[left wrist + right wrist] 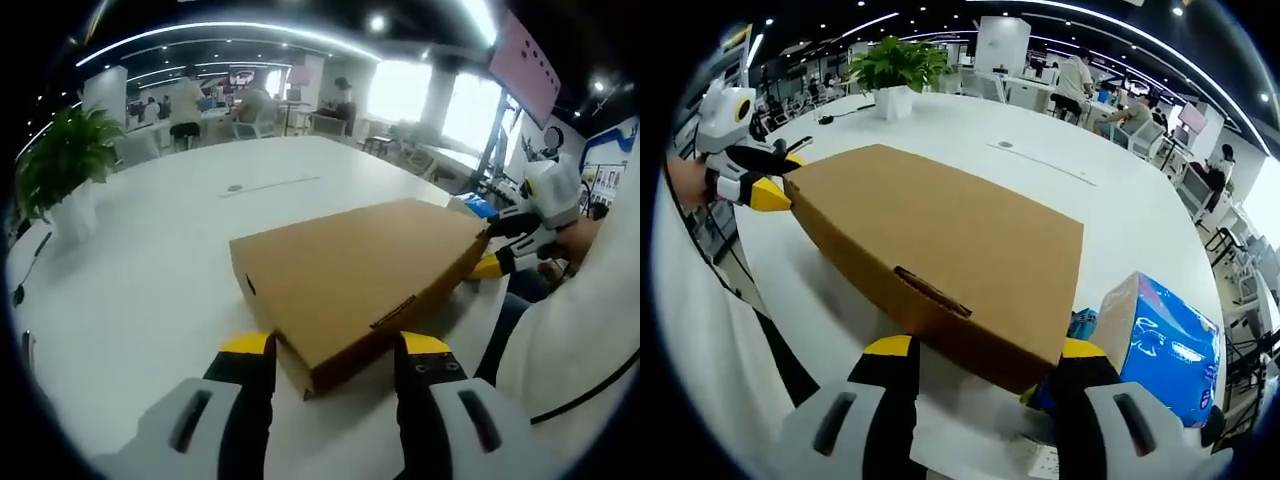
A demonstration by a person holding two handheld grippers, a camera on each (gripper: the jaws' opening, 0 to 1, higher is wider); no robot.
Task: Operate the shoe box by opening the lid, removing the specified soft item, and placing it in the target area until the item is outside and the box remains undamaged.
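Box: brown shoe box [350, 285], lid shut, flat on white surface [150, 270].
Left claw [335, 350]: open, jaws either side of box's near corner, no grip.
Right claw [985, 355]: open, jaws astride opposite corner.
Beside box: blue pack [1160, 345], touching.
Far end: potted plant [895, 70].

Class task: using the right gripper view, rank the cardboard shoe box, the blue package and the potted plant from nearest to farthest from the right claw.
1. Cardboard shoe box: its near corner sits between the right claw's jaws.
2. Blue package: on the white table, just right of the claw.
3. Potted plant: far across the table, at upper left.
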